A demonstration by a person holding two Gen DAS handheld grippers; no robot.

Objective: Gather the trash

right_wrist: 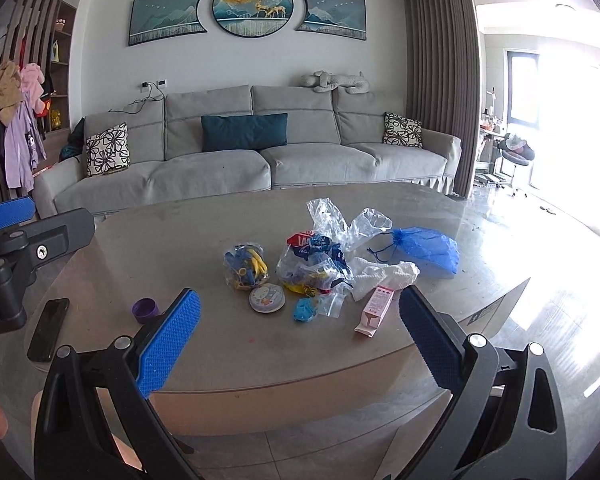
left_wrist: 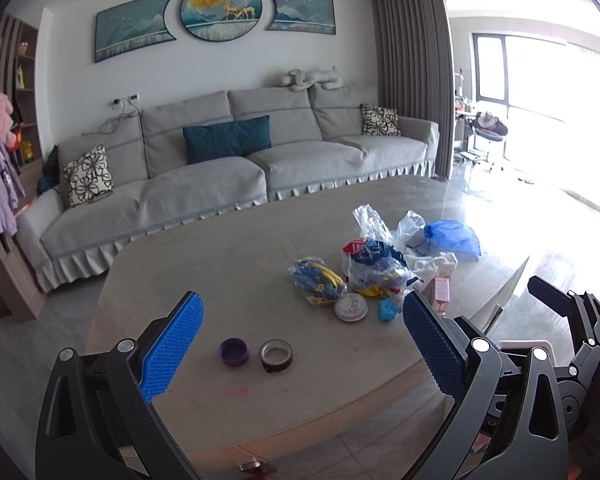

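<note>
Nearest us, the left gripper (left_wrist: 300, 344) and right gripper (right_wrist: 300, 344) both stand spread wide, their ribbed blue pads (left_wrist: 172, 348) holding nothing, above the near edge of the smooth oval table (left_wrist: 228, 248). The trash (right_wrist: 324, 264), crinkled clear plastic bags, sits mid-table by a flat pink carton (right_wrist: 374, 310), a round tin (right_wrist: 267, 299) and a tape roll (left_wrist: 276, 355).

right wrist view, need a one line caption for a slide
Open right hand-held gripper faces a coffee table strewn with plastic bags, a pink carton and a phone.
</note>
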